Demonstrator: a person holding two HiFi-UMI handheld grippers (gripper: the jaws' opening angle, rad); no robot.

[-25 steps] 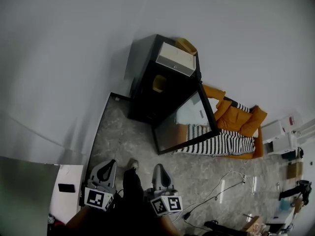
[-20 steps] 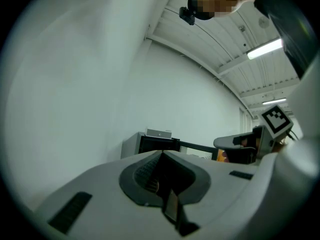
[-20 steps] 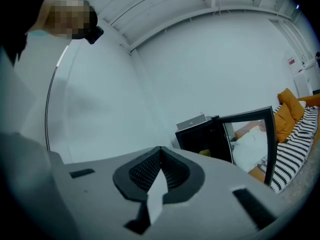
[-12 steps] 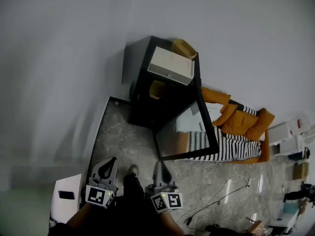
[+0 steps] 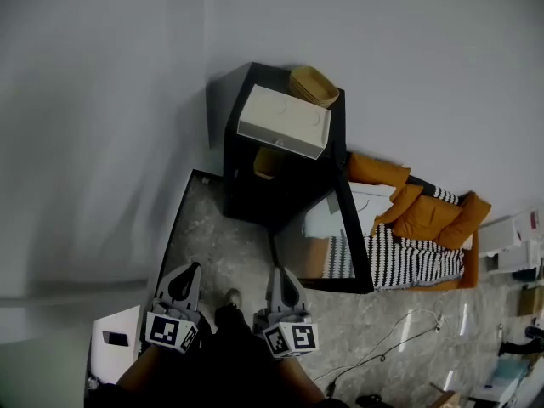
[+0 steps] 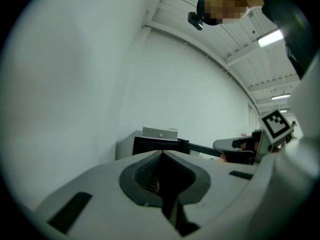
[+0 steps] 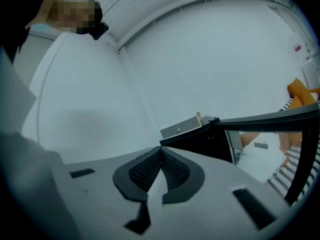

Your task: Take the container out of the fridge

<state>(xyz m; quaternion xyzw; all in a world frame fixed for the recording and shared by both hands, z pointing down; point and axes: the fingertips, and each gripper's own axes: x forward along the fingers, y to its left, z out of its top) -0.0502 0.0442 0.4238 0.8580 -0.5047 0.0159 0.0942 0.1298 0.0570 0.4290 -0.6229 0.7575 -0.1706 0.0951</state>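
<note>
A black fridge [image 5: 255, 189] stands against the wall with its glass door [image 5: 327, 245] swung open toward me. Inside, on an upper shelf, sits a yellowish container [image 5: 268, 161]. My left gripper [image 5: 189, 268] and right gripper [image 5: 276, 272] hang side by side at the bottom of the head view, well short of the fridge. Both are shut with nothing between the pads. In the left gripper view the fridge [image 6: 150, 145] shows beyond the closed left gripper [image 6: 162, 153]. In the right gripper view the fridge [image 7: 200, 139] and its door edge [image 7: 270, 118] lie ahead of the closed right gripper [image 7: 161, 149].
A white box [image 5: 285, 121] and a tan basket [image 5: 313, 85] rest on top of the fridge. Orange cushions [image 5: 425, 211] and a striped cloth [image 5: 412, 262] lie right of the door. A white stand with a phone [image 5: 115, 338] is at lower left. Cables [image 5: 399, 338] trail across the floor.
Both grippers have travelled forward together toward the fridge, which now sits closer and larger in the head view. Their jaws have stayed shut.
</note>
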